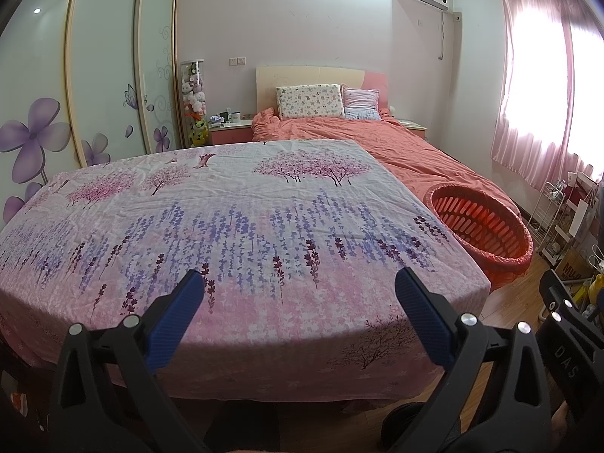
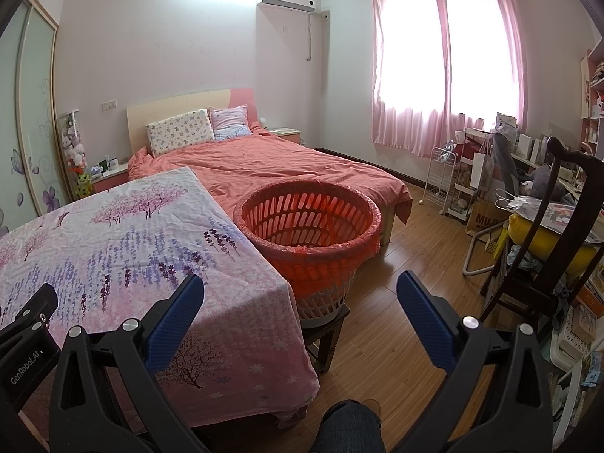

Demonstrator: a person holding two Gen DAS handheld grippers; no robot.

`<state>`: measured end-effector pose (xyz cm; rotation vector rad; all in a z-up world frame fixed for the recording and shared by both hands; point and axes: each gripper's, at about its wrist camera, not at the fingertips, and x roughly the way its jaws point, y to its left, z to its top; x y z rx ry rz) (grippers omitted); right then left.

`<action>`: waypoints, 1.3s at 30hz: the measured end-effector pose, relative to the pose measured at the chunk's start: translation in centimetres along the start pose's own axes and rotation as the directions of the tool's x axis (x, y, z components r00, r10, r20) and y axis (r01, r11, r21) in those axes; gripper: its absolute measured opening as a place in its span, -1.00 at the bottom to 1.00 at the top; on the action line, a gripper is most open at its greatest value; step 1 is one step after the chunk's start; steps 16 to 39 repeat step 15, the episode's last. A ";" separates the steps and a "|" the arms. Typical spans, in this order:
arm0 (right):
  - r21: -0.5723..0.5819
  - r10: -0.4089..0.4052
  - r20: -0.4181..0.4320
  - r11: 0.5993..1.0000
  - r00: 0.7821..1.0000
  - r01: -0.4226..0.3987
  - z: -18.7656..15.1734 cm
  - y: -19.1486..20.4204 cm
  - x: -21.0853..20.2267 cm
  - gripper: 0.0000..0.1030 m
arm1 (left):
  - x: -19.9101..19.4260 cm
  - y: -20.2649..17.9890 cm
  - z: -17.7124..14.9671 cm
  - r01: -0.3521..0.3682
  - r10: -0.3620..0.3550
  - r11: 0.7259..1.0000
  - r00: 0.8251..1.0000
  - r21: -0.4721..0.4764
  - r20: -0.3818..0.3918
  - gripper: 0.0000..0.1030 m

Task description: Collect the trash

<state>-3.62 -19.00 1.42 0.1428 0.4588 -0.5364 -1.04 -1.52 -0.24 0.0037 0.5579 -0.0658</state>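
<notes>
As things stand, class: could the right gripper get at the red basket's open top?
Probably yes. The right gripper is open and empty, and the red basket stands just ahead beside the floral cloth, its mouth uncovered, with nothing between.

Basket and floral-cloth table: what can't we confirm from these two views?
- Basket bottom: right wrist view, hidden by its near wall and red liner; left wrist view shows only slatted wall.
- Trash: none visible on the floral cloth; anything small could be missed.
- Under the table: covered by the hanging cloth in both views.
- Nightstand items: left wrist view, too small to identify.
- Left gripper, right gripper: fingers apart, holding nothing.
</notes>
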 end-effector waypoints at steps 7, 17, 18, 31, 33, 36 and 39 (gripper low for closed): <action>0.000 0.000 -0.001 1.000 1.000 0.000 0.0 0.0 0.0 0.96 | 0.0 0.0 0.0 0.000 0.000 1.000 1.000 0.001 -0.001 0.92; 0.000 0.000 -0.001 1.000 1.000 0.000 0.0 -0.1 0.0 0.96 | 0.0 0.0 -0.2 -0.001 0.001 1.000 1.000 0.000 -0.004 0.92; 0.000 0.000 -0.001 1.000 1.000 0.000 0.0 -0.1 0.0 0.96 | 0.0 0.0 -0.2 -0.001 0.001 1.000 1.000 0.000 -0.004 0.92; 0.000 0.000 -0.001 1.000 1.000 0.000 0.0 -0.1 0.0 0.96 | 0.0 0.0 -0.2 -0.001 0.001 1.000 1.000 0.000 -0.004 0.92; 0.000 0.000 -0.001 1.000 1.000 0.000 0.0 -0.1 0.0 0.96 | 0.0 0.0 -0.2 -0.001 0.001 1.000 1.000 0.000 -0.004 0.92; 0.000 0.000 -0.001 1.000 1.000 0.000 0.0 -0.1 0.0 0.96 | 0.0 0.0 -0.2 -0.001 0.001 1.000 1.000 0.000 -0.004 0.92; 0.000 0.000 -0.001 1.000 1.000 0.000 0.0 -0.1 0.0 0.96 | 0.0 0.0 -0.2 -0.001 0.001 1.000 1.000 0.000 -0.004 0.92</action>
